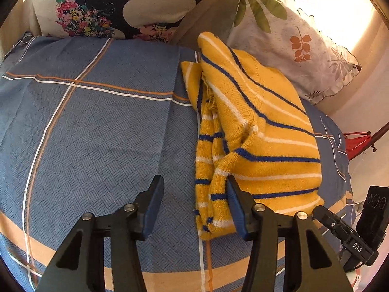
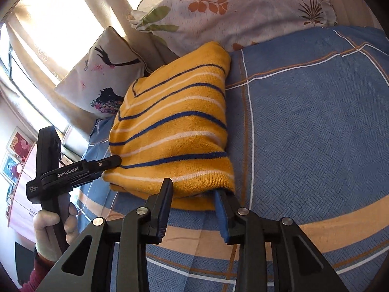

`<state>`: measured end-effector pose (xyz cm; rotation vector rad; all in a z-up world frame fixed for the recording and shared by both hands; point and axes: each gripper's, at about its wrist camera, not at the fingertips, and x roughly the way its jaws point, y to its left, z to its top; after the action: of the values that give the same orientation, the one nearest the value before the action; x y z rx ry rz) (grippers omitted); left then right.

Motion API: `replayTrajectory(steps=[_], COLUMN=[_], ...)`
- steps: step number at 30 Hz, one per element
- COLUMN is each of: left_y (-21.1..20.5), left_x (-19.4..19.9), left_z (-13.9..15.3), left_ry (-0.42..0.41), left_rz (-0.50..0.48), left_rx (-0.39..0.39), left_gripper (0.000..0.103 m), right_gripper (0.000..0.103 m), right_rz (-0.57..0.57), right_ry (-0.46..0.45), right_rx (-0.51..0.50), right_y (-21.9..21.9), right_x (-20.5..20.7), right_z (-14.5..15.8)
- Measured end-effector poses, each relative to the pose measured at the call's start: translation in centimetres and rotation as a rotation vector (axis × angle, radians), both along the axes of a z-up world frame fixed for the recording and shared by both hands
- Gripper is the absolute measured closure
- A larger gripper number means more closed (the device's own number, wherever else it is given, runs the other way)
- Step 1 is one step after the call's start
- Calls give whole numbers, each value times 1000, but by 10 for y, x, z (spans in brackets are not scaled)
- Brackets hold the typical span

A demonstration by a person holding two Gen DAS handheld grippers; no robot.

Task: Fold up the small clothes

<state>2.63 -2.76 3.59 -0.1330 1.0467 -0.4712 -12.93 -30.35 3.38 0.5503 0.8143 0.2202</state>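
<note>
One folded ribbed-knit striped sweater [image 1: 257,131], woven bedspread [image 1: 97,121]

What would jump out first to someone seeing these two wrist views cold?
The folded yellow knit sweater with blue and white stripes grabs the eye, lying on the blue checked bedspread with its far end against the pillows. Behind it lean a white pillow with orange and green leaves and a cream cushion with a black silhouette and flowers. The right gripper stands at the sweater's near edge, and the left gripper at its side.
</note>
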Motion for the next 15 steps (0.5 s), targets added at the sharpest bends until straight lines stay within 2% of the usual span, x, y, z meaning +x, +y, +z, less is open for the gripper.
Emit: replayTrajectory(steps=[4,5,7,12,15], left_y=[21,27,35,53,55], left_x=[-8,-11,-20,-42,-62], left_z=[2,4,10,25,37], left_ry=[4,-5,-39,-100,-159], left_rz=[27,38,67,115,139], left_rx=[-56,-60,-50,-100,-101], left_gripper=[48,48,48,46,42], right_gripper=[61,53,45,43,28], right_rz=[-17,-39,-93,-179,-277], right_ry=[-31,-41,-71,-143,-223], right_rx=[-14,-34,-84,-135,-237], right_y=[-1,-4,-11,-25,-19], right_x=[-13,-19,-32,-61,-83], right_z=[14,18,27,48,65])
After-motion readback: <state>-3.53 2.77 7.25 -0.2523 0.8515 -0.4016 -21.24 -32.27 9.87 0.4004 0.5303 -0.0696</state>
